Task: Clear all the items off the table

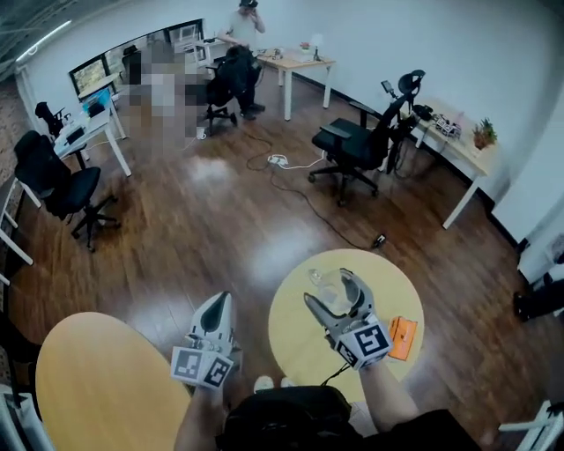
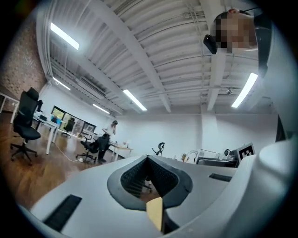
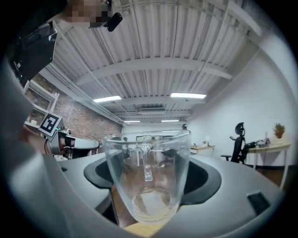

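A clear glass mug (image 1: 327,287) hangs above the small round yellow table (image 1: 295,330), with my right gripper (image 1: 333,291) shut on it. The right gripper view shows the mug (image 3: 148,174) upright between the two jaws, empty, its handle on the far side. A flat orange item (image 1: 402,337) lies on the table's right part, just right of that gripper. My left gripper (image 1: 220,302) is held over the floor to the left of the table. Its jaws meet at the tip (image 2: 147,158) and hold nothing.
A second, larger round table (image 1: 97,388) is at the lower left. Beyond lie wooden floor, a cable (image 1: 308,207), a black office chair (image 1: 352,150), another chair (image 1: 70,189) and a white desk (image 1: 458,150). A person (image 1: 245,22) stands at the far back.
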`<action>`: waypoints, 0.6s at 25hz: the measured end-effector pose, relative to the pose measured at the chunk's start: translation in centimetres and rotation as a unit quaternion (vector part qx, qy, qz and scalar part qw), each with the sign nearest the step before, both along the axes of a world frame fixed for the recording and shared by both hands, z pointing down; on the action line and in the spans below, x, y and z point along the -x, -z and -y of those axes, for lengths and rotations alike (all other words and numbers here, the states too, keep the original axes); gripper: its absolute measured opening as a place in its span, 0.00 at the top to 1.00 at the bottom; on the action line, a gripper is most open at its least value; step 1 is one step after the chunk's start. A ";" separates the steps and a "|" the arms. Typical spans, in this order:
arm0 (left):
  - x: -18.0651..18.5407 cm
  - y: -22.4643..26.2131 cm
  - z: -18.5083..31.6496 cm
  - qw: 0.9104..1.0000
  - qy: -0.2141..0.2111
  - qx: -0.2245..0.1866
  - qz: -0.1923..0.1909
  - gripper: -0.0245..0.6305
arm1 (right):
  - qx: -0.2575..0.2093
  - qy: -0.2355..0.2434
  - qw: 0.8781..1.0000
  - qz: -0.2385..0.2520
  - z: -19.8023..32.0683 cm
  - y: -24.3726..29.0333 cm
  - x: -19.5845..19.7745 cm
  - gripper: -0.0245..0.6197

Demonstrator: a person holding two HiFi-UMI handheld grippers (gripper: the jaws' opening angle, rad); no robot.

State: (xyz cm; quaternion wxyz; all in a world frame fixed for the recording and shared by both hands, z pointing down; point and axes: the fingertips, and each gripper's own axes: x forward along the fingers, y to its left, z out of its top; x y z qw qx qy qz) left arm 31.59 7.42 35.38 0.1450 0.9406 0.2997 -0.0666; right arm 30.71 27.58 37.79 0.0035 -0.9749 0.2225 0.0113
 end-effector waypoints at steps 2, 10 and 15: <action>-1.0 -0.3 -2.2 0.999 -0.037 0.000 0.002 0.97 | -0.001 -0.041 0.999 0.002 -2.5 -0.3 0.6 0.34; -3.4 -3.6 -9.7 0.986 -0.166 -0.010 0.029 0.97 | -0.011 -0.169 0.985 0.021 -8.9 -3.1 3.2 0.34; -3.1 -5.0 -13.9 0.973 -0.223 -0.024 0.048 0.97 | -0.033 -0.218 0.975 0.034 -12.1 -4.4 4.5 0.34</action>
